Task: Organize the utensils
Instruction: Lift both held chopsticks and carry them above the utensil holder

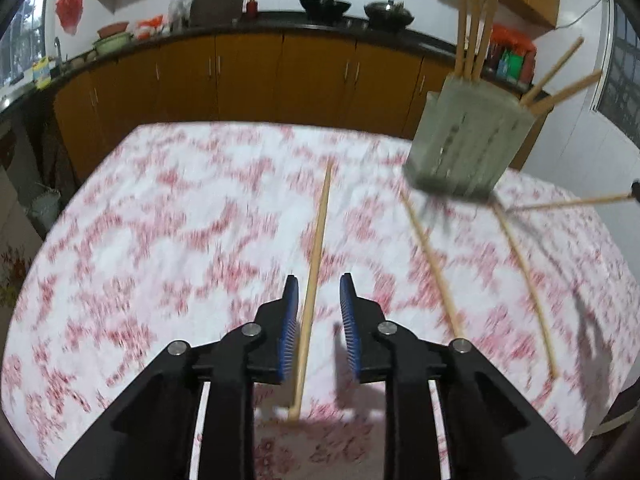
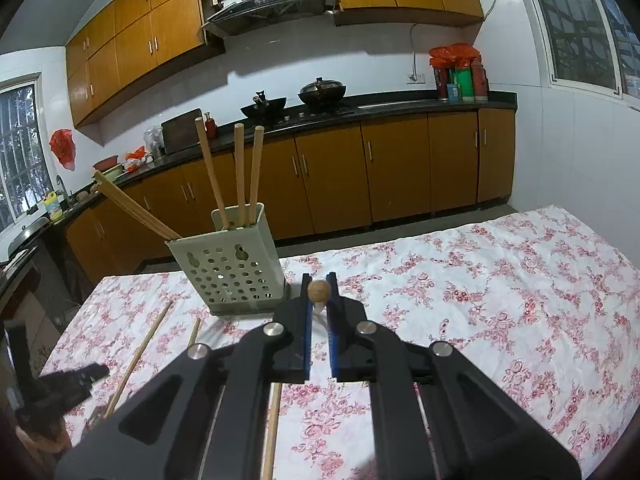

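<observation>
On the floral tablecloth (image 2: 500,280), perforated utensil holder (image 2: 228,264) upright, with five wooden chopsticks (image 2: 240,176) standing in it. In front of the holder: right gripper (image 2: 319,280), fingers clamped on a wooden stick with a rounded end (image 2: 319,290). Left of the holder: left gripper (image 1: 319,286), fingers slightly apart around a loose chopstick (image 1: 318,248), pressing not evident. Between that chopstick and the holder: two more loose chopsticks (image 1: 432,268) flat on the cloth.
</observation>
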The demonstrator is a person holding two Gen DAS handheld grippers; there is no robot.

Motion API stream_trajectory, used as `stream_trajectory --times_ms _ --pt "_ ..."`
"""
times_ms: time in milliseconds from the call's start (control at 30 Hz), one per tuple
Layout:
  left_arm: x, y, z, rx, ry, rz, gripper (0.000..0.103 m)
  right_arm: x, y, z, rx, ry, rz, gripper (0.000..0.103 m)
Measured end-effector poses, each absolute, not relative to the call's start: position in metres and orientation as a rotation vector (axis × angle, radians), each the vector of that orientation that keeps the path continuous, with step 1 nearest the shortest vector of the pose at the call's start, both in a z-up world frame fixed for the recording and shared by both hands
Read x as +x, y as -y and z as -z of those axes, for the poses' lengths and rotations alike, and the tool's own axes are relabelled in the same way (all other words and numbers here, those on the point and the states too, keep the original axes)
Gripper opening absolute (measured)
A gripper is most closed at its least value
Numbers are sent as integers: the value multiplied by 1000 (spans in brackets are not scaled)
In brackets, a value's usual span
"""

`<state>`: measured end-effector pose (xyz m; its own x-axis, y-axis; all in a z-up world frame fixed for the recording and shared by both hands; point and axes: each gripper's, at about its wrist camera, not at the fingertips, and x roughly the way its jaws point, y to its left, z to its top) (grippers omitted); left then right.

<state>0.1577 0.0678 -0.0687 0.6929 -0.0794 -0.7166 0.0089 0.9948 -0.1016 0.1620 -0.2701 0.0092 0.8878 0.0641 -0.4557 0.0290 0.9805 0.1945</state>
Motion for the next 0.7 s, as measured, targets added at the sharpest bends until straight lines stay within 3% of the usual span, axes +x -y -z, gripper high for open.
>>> stream_trajectory --times_ms 400,500,700 --pt "158 -60 98 -30 -883 29 21 162 270 -7 204 -485 -19 8" --pt "158 -57 99 -23 -885 27 9 162 269 -6 207 -484 -19 8" --pt "158 -44 99 -7 -880 55 8 162 271 -6 207 -483 -20 8"
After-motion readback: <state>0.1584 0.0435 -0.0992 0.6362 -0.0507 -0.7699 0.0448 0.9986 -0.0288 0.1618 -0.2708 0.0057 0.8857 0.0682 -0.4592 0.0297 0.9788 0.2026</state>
